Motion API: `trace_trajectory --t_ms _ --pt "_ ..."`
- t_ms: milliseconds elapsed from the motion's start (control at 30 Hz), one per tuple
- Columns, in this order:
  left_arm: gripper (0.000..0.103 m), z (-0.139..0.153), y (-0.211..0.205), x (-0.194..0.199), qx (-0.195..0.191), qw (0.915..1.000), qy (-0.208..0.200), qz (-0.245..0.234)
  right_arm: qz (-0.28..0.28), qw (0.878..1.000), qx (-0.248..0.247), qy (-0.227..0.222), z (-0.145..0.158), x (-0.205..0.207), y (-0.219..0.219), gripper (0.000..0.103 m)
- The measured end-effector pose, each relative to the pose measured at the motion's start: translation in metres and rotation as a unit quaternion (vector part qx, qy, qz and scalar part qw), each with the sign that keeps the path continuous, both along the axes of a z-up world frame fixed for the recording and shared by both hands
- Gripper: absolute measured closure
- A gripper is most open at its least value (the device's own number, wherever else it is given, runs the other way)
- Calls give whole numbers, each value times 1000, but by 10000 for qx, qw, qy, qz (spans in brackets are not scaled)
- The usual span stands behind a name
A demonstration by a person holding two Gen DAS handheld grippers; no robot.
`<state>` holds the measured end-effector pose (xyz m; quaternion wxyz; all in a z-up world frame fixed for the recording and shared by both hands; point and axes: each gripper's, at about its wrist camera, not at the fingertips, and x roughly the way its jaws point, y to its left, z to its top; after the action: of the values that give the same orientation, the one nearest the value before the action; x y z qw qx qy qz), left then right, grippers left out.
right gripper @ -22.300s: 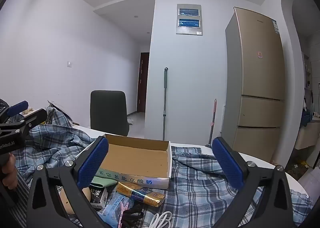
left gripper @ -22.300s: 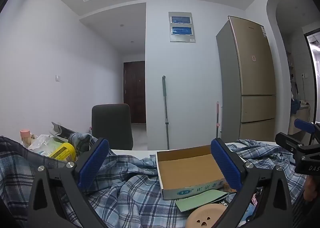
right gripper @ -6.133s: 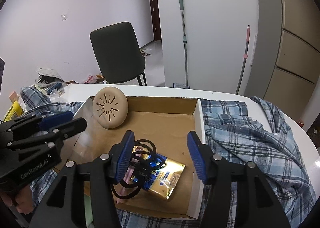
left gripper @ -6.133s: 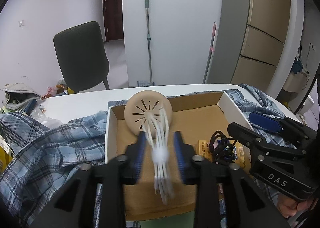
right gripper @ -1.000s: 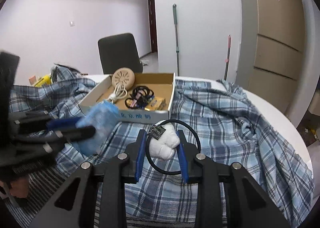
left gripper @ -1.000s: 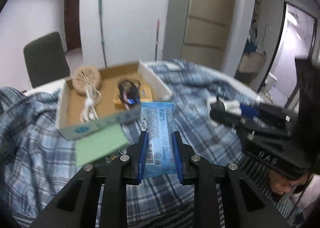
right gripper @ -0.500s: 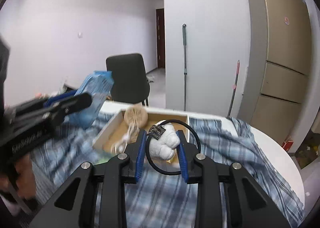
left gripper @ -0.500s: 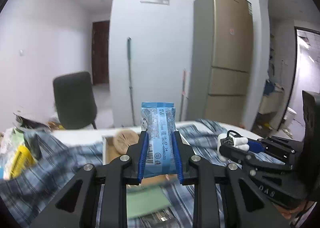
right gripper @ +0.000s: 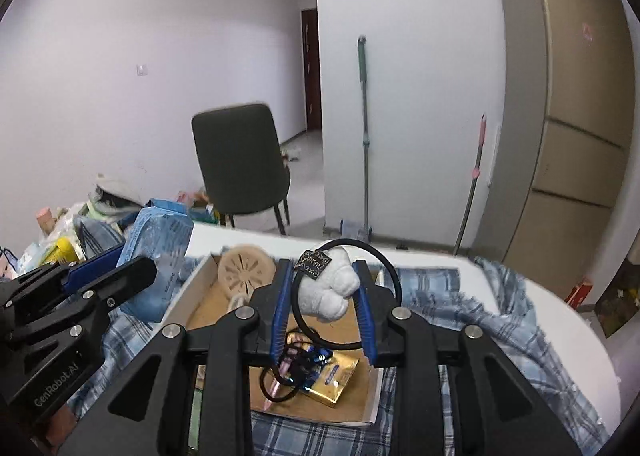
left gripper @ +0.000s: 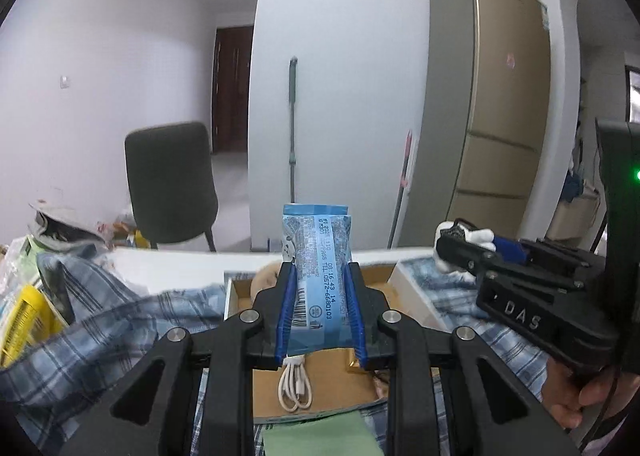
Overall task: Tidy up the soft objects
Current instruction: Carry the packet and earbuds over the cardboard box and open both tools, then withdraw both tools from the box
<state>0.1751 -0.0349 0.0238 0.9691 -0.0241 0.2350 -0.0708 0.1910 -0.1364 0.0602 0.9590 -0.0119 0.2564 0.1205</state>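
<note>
My left gripper (left gripper: 319, 269) is shut on a blue tissue pack (left gripper: 316, 240), which stands upright between its pads above the near end of an open cardboard box (left gripper: 332, 384). My right gripper (right gripper: 322, 276) is shut on a small white plush toy (right gripper: 330, 292) that has a black ring (right gripper: 394, 276) and a dark tag. It hangs over the same box (right gripper: 212, 308). In the box lie a beige round disc (right gripper: 246, 270), a white cable (left gripper: 296, 384), black hair ties (right gripper: 286, 376) and a gold packet (right gripper: 336, 380). Each gripper shows at the side of the other's view.
A blue plaid cloth (right gripper: 480, 316) covers the white table (right gripper: 560, 320) around the box. A green sheet (left gripper: 320, 436) lies at the box's near side. Clutter with a yellow can (left gripper: 24, 320) sits at the left. A dark chair (right gripper: 240, 160) and a fridge (left gripper: 488, 116) stand behind.
Both grippers have risen and moved in over the box, each still gripping its item. The views have tilted up from the table toward the room.
</note>
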Motion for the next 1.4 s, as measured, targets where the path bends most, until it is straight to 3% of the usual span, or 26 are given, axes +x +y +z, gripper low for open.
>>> trace_trajectory --t_ms 300,633,767,900,967,1000,1033,1267,1400 --pt "77 -50 -5 22 90 9979 625 -130 92 9967 60 798 -63 29 -10 74" --pt "77 -71 -6 32 255 9959 869 -42 20 9882 10 1531 -107 47 -20 74" --pt "77 -77 -3 37 220 9952 956 -61 61 9865 -68 1637 -116 49 -17 58" --pt "76 -79 -1 40 186 9944 1042 -31 136 9863 -111 1638 -117 47 -13 54" --pt "61 -80 -1 40 235 9942 1054 23 157 9865 -163 1625 -117 47 -12 53" --pt "40 -80 0 39 227 9944 1028 75 149 9864 -164 1628 -117 46 -12 52" --pt "34 -79 1 38 199 9949 979 113 151 9864 -151 1632 -117 46 -12 52" --pt "34 -61 12 28 54 9972 684 290 182 9869 63 1600 -110 46 -16 47" --pt "34 -34 12 10 118 9989 279 346 270 9862 381 1588 -93 44 -21 47"
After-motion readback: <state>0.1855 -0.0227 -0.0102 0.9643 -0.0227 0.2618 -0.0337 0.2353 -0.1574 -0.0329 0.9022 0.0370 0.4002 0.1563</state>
